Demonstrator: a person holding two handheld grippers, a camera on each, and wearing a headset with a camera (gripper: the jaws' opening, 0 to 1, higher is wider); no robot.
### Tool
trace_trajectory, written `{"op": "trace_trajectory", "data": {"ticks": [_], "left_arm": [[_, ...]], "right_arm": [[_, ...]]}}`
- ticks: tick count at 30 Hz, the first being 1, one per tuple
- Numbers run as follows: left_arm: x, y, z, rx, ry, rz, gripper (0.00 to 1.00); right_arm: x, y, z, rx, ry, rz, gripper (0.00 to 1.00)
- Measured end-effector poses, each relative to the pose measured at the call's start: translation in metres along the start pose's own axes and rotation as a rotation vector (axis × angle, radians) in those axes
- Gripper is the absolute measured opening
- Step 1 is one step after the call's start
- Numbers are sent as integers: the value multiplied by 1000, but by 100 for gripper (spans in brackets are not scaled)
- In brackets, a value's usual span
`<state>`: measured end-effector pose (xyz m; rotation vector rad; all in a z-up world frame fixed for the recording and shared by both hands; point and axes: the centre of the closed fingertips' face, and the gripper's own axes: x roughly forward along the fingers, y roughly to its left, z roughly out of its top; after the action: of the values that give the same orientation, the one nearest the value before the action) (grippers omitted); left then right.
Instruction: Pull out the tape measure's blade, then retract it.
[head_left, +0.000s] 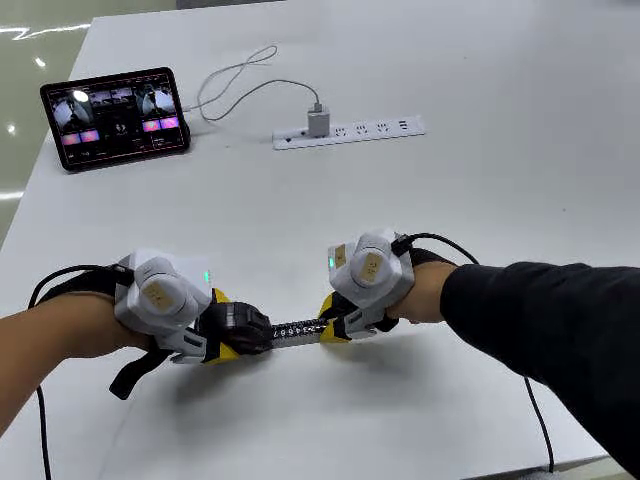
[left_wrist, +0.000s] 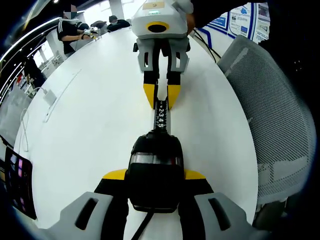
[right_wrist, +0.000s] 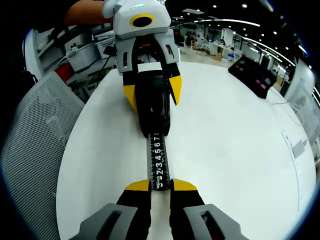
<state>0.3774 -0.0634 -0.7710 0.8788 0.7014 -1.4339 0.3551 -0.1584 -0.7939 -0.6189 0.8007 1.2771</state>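
Your left tool (head_left: 225, 335) is at the lower left of the head view. Its yellow-tipped jaws are clamped on the two sides of the black tape measure (head_left: 240, 325). In the left gripper view the case sits low in the middle of the frame, wedged between those jaws.

Your right tool (head_left: 333, 328) faces it from just right of centre, with its jaws pressed together on the far end of the blade (head_left: 295, 331). A short length of blade is out. It runs straight between the two tools, black with white numerals, and in the right gripper view it rises from your jaw tips up to the mouth of the case.

Both tools are low over the white tabletop (head_left: 480, 190), near its front edge. You cannot tell from these views whether the case touches the surface.

Well apart from the work, at the upper left of the head view, a tablet (head_left: 115, 115) lies with its screen lit. A white power strip (head_left: 350, 130) lies at the upper middle with a charger (head_left: 318, 122) plugged into it, and a white cable (head_left: 235, 80) loops from the charger towards the tablet.

A grey mesh chair (left_wrist: 265, 110) fills the right side of the left gripper view.
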Motion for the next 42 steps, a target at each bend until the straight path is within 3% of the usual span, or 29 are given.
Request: {"op": "trace_trajectory", "data": {"ticks": [31, 33, 42], "left_arm": [[0, 0, 1, 6, 3, -6, 33], [0, 0, 1, 6, 2, -6, 33], [0, 0, 1, 7, 4, -5, 33]], "right_arm": [[-13, -1, -17, -4, 14, 2, 10], [-15, 0, -19, 37, 14, 3, 9], [-17, -1, -22, 9, 26, -1, 9]]}}
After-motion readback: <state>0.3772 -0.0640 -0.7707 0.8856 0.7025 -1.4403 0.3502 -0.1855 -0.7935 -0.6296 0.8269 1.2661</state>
